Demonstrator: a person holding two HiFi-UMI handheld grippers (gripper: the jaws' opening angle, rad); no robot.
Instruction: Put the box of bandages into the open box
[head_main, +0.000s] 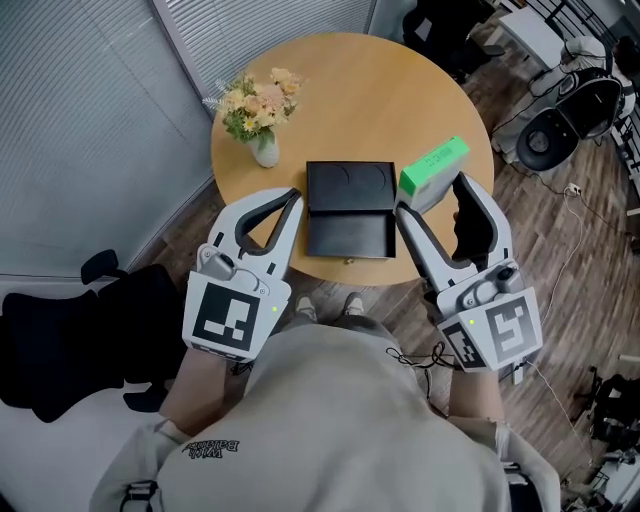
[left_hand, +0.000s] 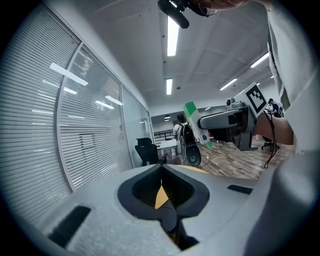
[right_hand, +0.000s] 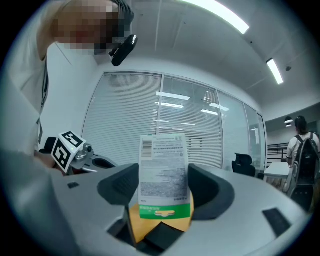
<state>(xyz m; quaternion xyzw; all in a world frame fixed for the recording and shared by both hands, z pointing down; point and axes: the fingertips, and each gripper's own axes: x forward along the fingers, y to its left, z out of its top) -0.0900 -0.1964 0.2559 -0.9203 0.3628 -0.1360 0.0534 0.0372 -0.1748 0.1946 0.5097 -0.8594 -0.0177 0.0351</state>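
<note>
The round wooden table (head_main: 350, 90) fills the middle of the scene, and the black open box (head_main: 348, 238) sits on its near part, lid folded back toward the far side and the inside bare, so nothing has gone in yet. The left gripper (head_main: 292, 200) hangs just left of the open box with its jaws drawn together and nothing between them; its own view shows only a sliver of tabletop through the join. The right gripper (head_main: 430, 196) is just right of the open box, its jaws clamped on the green and white box of bandages (head_main: 435, 165), which stands upright between them in the right gripper view. From the left gripper view the box of bandages looks lifted off the table and tilted. A small vase of flowers (head_main: 262, 110) stands at the far left, well apart from the work. I judge the pick-up done; what is left is to carry the box of bandages left over the open box, lower it in and let go
</note>
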